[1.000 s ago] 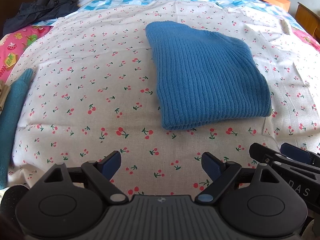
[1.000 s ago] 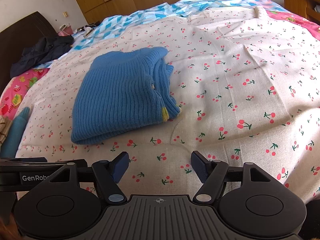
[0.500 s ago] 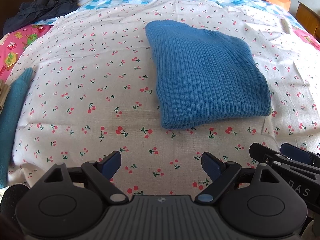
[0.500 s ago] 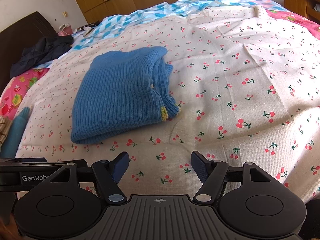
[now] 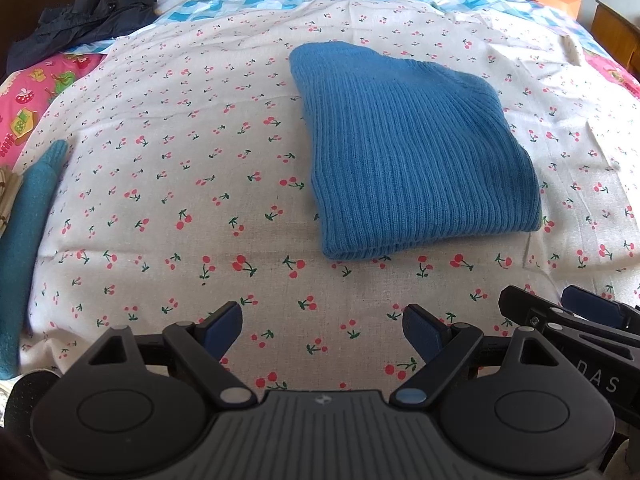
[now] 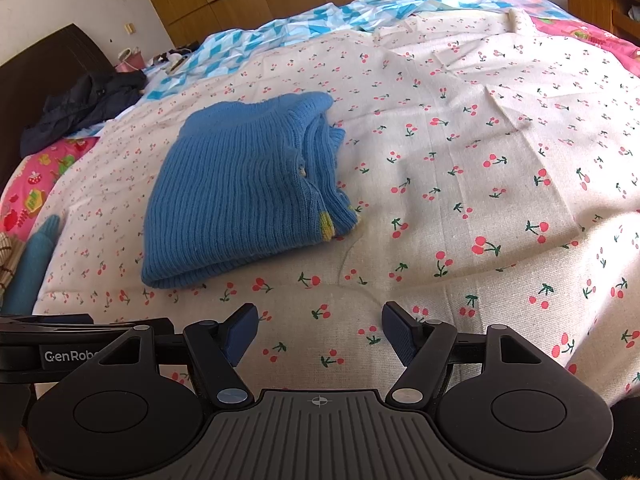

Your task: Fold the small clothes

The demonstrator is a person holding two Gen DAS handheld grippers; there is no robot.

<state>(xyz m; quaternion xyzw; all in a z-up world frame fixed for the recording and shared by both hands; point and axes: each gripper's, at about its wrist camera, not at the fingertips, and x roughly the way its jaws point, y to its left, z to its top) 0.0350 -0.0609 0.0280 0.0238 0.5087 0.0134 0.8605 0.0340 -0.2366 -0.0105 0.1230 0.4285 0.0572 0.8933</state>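
Both claws, left claw (image 5: 322,330) and right claw (image 6: 319,331), gape empty near folded blue sweater (image 5: 408,148).

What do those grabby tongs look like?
Both the left tongs and the right tongs are black, with two round discs, a ridged grey middle plate and dark blue finger pads. Silver rivets join the linkage arms. White lettering reading "GenRob" shows on the left tongs' side.

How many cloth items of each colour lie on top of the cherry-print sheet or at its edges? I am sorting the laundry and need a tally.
Blue: 1, the folded sweater
Teal: 1, a cloth at the sheet's left edge
Dark navy: 1, a crumpled garment near the headboard
Total: 3
Neither the left gripper nor the right gripper holds any of them.
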